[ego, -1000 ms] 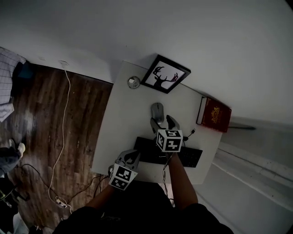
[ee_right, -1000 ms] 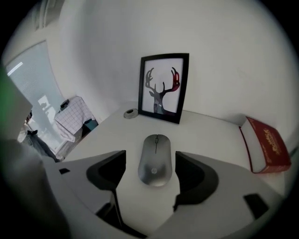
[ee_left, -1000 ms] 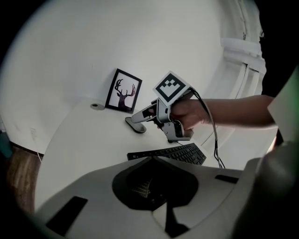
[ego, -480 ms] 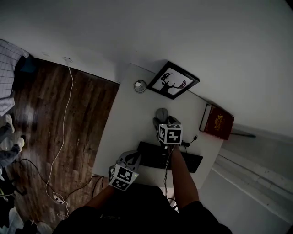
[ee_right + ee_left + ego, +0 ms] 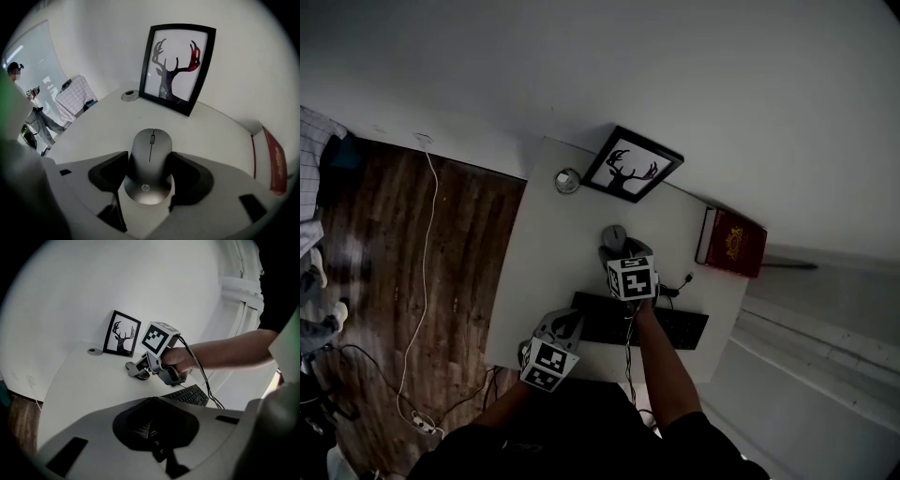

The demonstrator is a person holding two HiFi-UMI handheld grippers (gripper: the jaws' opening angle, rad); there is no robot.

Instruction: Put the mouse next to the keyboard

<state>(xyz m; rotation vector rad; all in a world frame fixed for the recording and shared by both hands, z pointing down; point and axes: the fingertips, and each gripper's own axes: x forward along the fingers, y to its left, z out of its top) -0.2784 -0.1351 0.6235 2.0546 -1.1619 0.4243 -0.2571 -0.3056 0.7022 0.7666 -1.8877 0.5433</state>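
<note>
right gripper (image 5: 623,251) lower, fingers (image 5: 105,173) tighter on mouse (image 5: 150,159)

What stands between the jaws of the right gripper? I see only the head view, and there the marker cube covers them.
Observer: A grey HP mouse, resting on the white table. The jaws of the right gripper have just been closing around it.
Operator: Do the pads touch it?
Observer: Both pads lie against its sides. I see no gap.
Operator: And the left gripper?
Observer: Its jaws are together, with nothing between them.
</note>
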